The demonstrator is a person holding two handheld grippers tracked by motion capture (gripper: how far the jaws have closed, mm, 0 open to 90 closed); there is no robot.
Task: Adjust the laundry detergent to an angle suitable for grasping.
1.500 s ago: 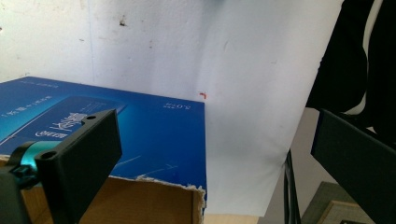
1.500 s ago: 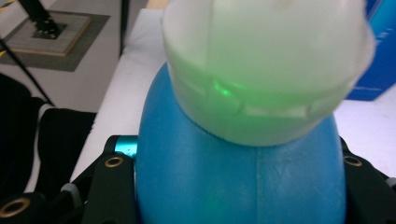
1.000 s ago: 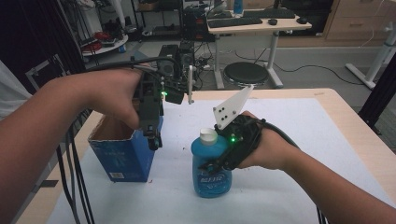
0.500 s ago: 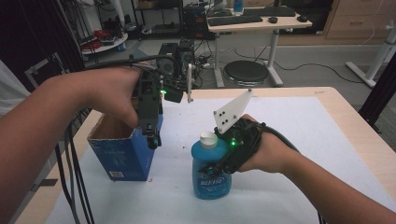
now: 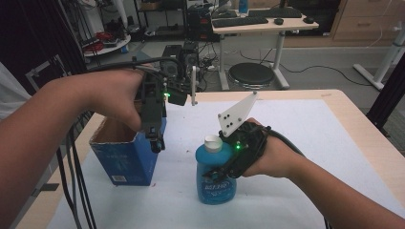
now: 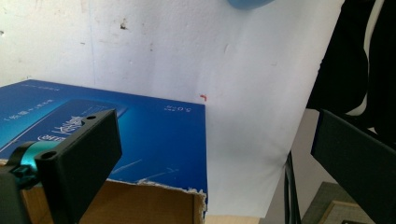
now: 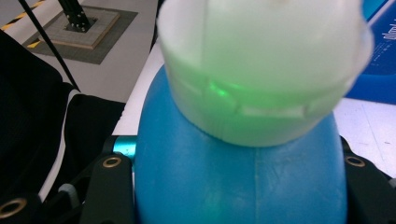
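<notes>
From the high view, just right of the blue box [image 5: 126, 157], my right gripper [image 5: 224, 167] clamps the blue bottle [image 5: 215, 179] standing on white paper: liquid-filled, probably heavy, slick. In the left gripper view my left gripper's jaws gape empty over the box wall [image 6: 140, 135]. Right gripper view: pads squeeze the shoulder under the white cap [image 7: 261, 70]; open paper beyond.

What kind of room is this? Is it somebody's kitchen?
Probably not a kitchen; it looks more like an office or lab workroom. Behind the paper-covered table stands a desk with a keyboard on it, a round stool beside it, and cables trailing across the floor.
</notes>
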